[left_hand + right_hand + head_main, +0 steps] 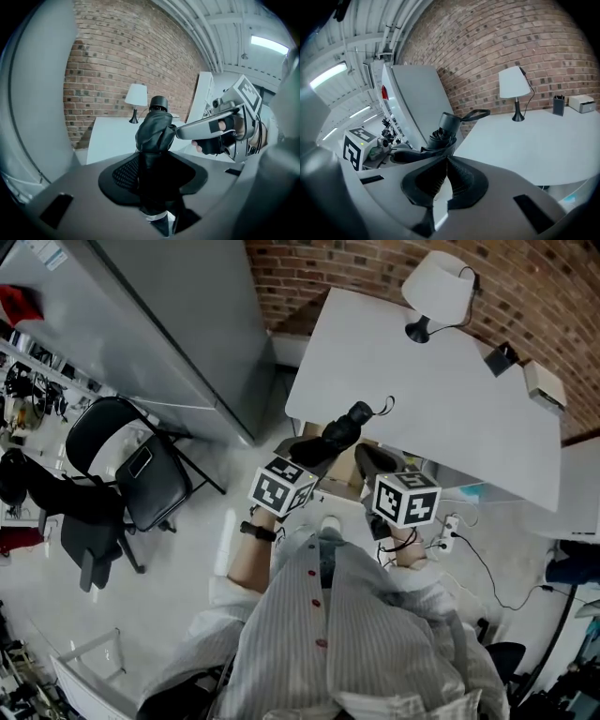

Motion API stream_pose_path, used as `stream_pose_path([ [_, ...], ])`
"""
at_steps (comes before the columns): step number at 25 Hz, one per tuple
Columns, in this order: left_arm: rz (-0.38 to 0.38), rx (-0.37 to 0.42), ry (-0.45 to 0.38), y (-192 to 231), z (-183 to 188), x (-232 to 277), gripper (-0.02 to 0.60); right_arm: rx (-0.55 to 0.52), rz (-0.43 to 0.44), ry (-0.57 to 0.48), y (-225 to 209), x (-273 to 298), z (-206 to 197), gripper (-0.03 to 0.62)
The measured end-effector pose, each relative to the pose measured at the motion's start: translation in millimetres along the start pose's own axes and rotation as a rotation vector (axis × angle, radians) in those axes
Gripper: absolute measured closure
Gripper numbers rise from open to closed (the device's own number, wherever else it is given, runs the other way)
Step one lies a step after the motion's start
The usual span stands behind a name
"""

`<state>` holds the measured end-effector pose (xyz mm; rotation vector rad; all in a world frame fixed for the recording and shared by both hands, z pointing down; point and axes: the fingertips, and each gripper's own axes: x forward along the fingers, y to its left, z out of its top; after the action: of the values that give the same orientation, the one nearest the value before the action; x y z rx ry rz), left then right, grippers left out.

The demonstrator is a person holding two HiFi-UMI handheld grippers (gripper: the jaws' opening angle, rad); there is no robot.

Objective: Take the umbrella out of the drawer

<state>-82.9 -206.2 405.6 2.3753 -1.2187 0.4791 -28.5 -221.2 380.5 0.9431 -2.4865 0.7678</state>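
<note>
Head view: holding a folded black umbrella in the left tongs, just ahead of the right tongs and over the white desk's near edge.

Left gripper view: clamped half-wide round the bundled canopy, handle cap pointing away, likely for a steady lift.

Right gripper view: drawn together, seemingly nipping a canopy fold at the tips as support.

No readable writing anywhere.

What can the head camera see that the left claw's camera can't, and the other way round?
Only the head view: the black chair and the person's striped shirt. Only the left gripper view: the ceiling light and the pads of the left claw pressing the folded umbrella. Both: that umbrella, the right claw, the white table, the lamp and the brick wall.
</note>
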Motion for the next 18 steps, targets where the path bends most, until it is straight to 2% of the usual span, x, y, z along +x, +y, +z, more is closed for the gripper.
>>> stream_pose_path([
  [8,0.088,-0.065,-0.208,-13.8,54.0,-33.9,0.399,-0.054,0.038,-0.088,13.8,-24.4,32.3,0.559],
  [18,0.070,-0.103,-0.441,-40.6,95.6,-77.8,0.400,-0.116,0.059,-0.151,22.8,-48.0,55.0,0.559],
])
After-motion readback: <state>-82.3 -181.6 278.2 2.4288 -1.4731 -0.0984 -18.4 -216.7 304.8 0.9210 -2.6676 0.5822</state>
